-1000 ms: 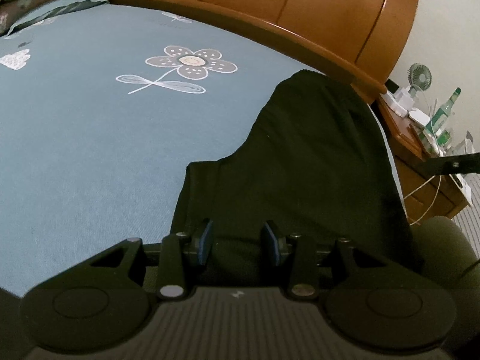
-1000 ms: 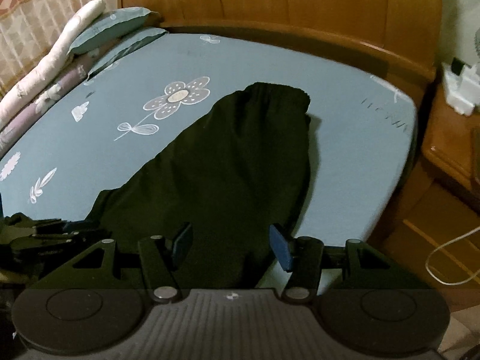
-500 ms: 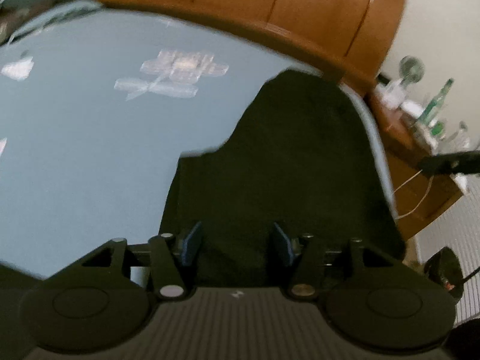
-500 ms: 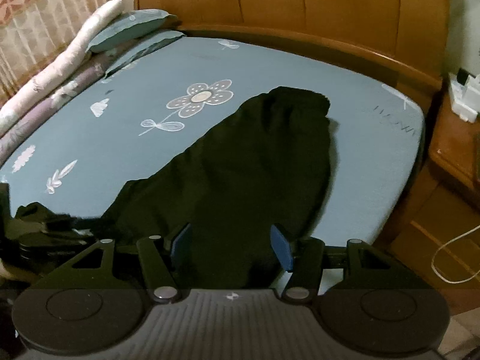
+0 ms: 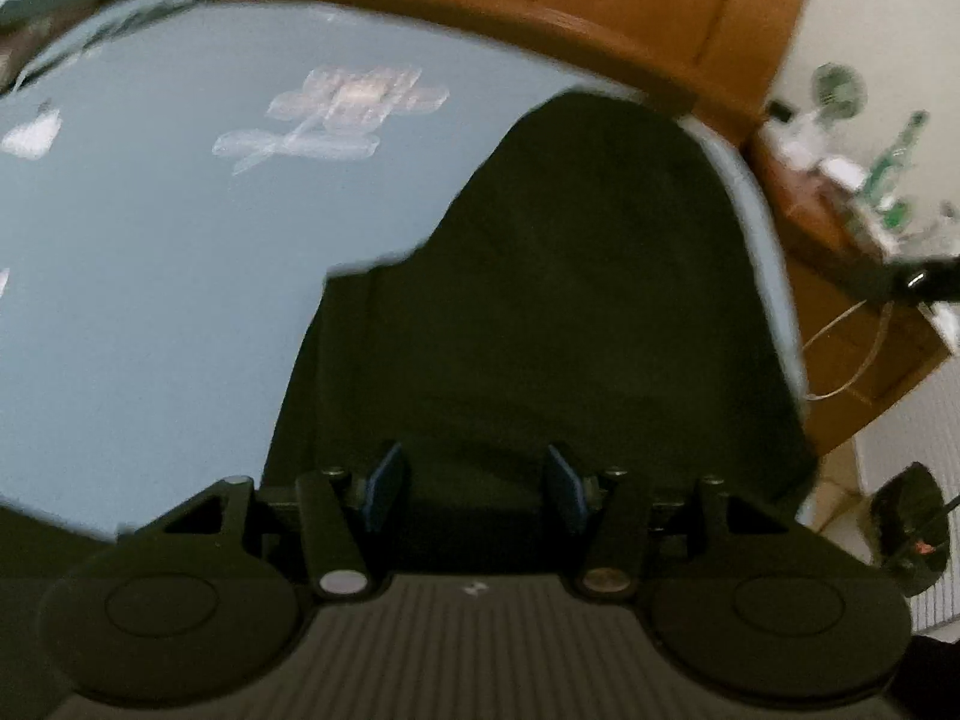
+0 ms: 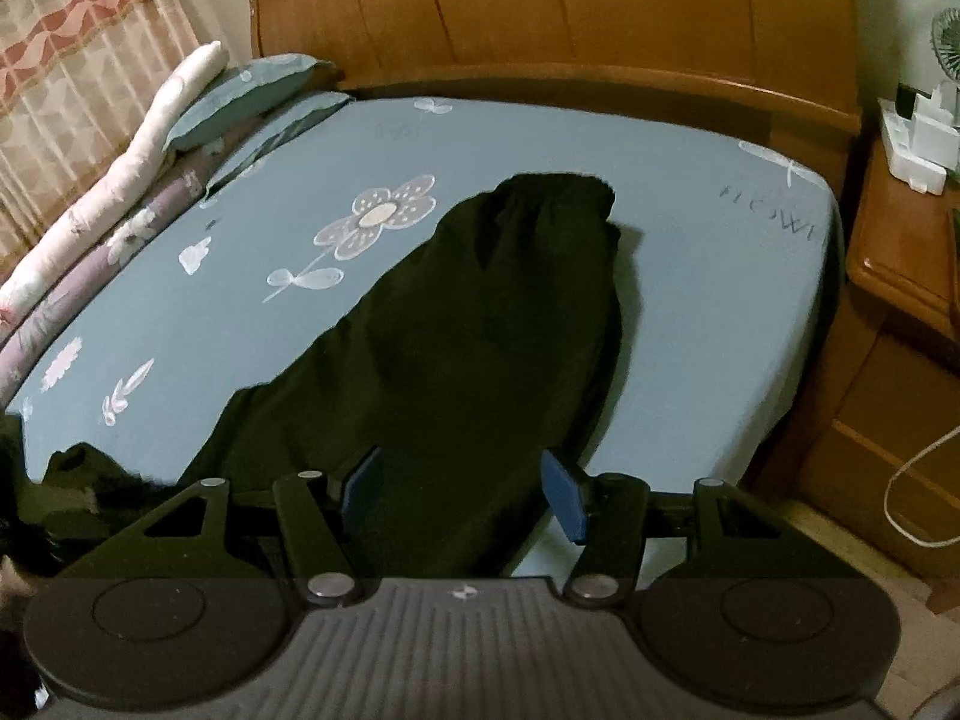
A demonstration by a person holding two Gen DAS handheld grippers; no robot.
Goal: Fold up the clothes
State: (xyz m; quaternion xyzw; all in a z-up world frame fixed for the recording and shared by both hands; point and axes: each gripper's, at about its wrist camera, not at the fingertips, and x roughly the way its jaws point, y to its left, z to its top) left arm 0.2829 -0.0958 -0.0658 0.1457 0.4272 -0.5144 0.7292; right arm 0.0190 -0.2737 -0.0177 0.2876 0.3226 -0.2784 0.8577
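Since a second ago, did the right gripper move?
Yes. The right gripper pulled back and rose: the wooden headboard and black clothes look farther off, and more of the curtain shows.

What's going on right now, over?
Left gripper open, right gripper open, both empty. Black garment lying lengthwise on blue bedsheet, unfolded. Nothing in the way.

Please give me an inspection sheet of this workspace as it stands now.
Surface: blue bed sheet with flower print.
Job's things: black garment spread lengthwise, near end at the bed's edge.
Clutter: pillows and rolled bedding along the far side.
Grippers: left claw and right claw open, holding nothing.
Cables: white cable by the nightstand.
Surroundings: wooden headboard, curtain, fan.
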